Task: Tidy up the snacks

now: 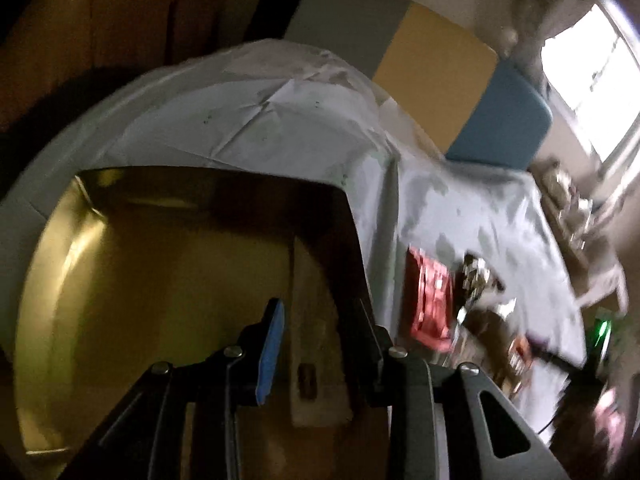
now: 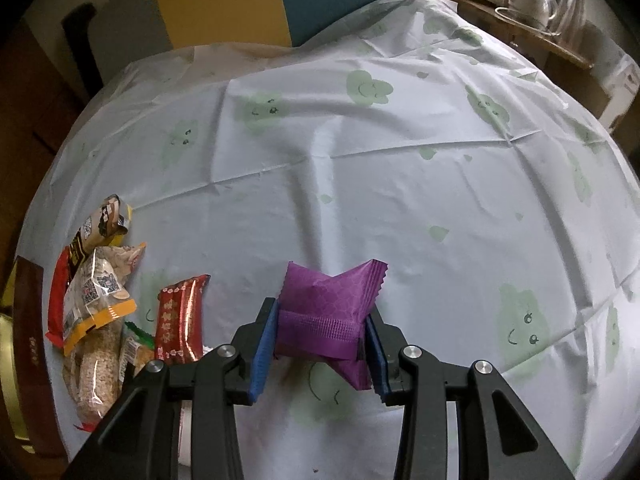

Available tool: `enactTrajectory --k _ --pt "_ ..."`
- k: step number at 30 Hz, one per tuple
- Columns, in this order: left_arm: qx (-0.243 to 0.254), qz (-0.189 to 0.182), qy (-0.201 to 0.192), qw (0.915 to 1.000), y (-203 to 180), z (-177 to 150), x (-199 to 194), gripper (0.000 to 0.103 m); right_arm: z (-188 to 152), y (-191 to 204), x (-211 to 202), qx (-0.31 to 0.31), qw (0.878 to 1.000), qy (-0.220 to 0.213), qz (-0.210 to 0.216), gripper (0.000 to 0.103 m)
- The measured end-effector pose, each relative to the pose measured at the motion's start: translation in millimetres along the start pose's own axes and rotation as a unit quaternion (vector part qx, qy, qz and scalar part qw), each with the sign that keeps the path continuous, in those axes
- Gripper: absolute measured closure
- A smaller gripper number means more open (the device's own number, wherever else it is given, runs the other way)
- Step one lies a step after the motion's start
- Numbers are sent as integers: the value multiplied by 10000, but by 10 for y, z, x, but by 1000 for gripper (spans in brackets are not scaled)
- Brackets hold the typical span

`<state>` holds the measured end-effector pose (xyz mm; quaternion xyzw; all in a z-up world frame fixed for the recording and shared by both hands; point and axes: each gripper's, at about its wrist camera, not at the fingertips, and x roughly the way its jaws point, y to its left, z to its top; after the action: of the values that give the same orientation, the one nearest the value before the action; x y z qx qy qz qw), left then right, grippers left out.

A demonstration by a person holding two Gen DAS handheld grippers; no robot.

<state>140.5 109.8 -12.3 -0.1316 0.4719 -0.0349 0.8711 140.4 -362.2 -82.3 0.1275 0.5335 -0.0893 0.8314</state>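
The right gripper (image 2: 320,344) pinches the purple snack packet (image 2: 328,316) crosswise between its fingers above the bench (image 2: 400,180), the snack pile (image 2: 100,300) and gold box (image 1: 160,280) lying to its left (left gripper (image 1: 320,360) grips that box's wall).

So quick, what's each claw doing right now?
Left claw: closed on the wall of the box.
Right claw: closed on a purple snack packet.

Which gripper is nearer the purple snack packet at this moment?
Right. The right gripper is clamped on the purple snack packet, one blue pad on each side. The left gripper is over at the gold box, gripping its wall.
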Motion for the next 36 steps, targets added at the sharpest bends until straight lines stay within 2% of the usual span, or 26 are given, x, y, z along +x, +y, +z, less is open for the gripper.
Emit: enactTrajectory --k 3,7,13,15,20,24,29,36 --pt "198 172 -29 9997 -7 -164 -102 70 14 -13 -80 8 9998 -187 -95 62" --pt "222 310 -94 9992 32 -335 -236 69 34 -63 -239 108 9987 -470 -170 62" --pt "245 602 -198 9977 128 -497 -392 69 66 66 -595 -140 9948 -988 -178 62" --pt "196 653 -233 9974 167 -535 -430 69 58 150 -745 -254 9931 -1142 -64 62" --pt "64 599 -229 9979 217 -581 -445 67 -63 605 -1013 -825 9870 -1176 721 62" --pt "22 599 -273 9978 241 -598 -480 67 -289 1153 -1149 -1512 9721 -1055 1449 62" --pt "-47 630 -369 9973 326 -621 -558 67 -619 1916 -1186 -2335 9440 -747 2210 62" --pt "-394 744 -537 9950 603 -617 -681 66 -1027 2703 -1159 -3058 9095 -425 2784 62"
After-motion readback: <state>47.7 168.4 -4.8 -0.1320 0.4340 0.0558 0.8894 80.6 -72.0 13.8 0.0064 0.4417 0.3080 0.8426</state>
